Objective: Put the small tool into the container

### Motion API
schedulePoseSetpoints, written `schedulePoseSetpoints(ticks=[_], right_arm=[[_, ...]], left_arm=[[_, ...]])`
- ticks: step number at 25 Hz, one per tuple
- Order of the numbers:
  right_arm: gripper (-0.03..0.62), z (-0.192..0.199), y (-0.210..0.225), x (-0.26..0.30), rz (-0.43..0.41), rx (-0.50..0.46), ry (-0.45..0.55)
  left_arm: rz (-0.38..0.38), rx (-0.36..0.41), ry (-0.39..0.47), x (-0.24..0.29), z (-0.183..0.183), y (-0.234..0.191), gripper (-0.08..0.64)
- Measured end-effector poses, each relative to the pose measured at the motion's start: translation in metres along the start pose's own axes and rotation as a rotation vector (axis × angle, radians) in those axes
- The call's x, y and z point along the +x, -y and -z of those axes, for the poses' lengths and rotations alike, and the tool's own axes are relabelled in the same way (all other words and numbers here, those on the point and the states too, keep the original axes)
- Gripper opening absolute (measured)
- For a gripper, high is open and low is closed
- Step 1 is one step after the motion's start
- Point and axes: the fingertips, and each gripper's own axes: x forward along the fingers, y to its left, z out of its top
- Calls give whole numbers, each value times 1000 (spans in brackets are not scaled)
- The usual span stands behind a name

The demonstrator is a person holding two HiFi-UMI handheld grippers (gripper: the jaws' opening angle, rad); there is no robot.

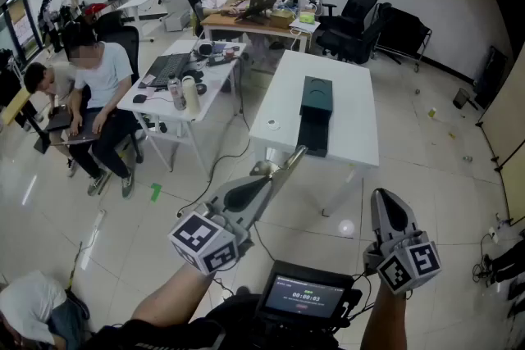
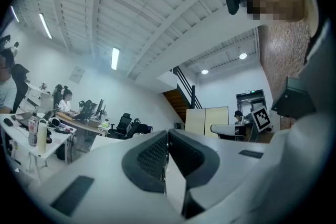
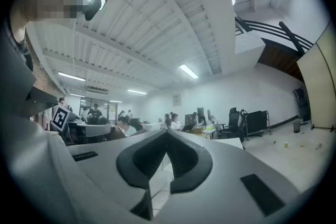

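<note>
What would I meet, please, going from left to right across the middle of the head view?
Person in a white shirt, desk with bottles, small round object, dark container, the last two on the white table.

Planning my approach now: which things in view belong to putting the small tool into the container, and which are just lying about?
For the job: dark container on the white table; small pale item beside it, possibly the tool; left gripper and right gripper, both shut and empty.
Lying about: laptop and bottles on the next desk; office chairs behind.
</note>
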Motion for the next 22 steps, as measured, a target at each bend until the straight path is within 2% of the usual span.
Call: schedulePoseSetpoints(ticks=[7, 14, 22], right_arm=[[-2, 9, -25, 26, 31, -14, -8], [-2, 15, -34, 50, 88, -12, -11], [-2, 27, -1, 90, 97, -1, -10]], left_arm=[[22, -1, -2, -15, 1, -38, 35], [50, -36, -14, -13, 5, -79, 35], [45, -61, -17, 25, 16, -113, 35]])
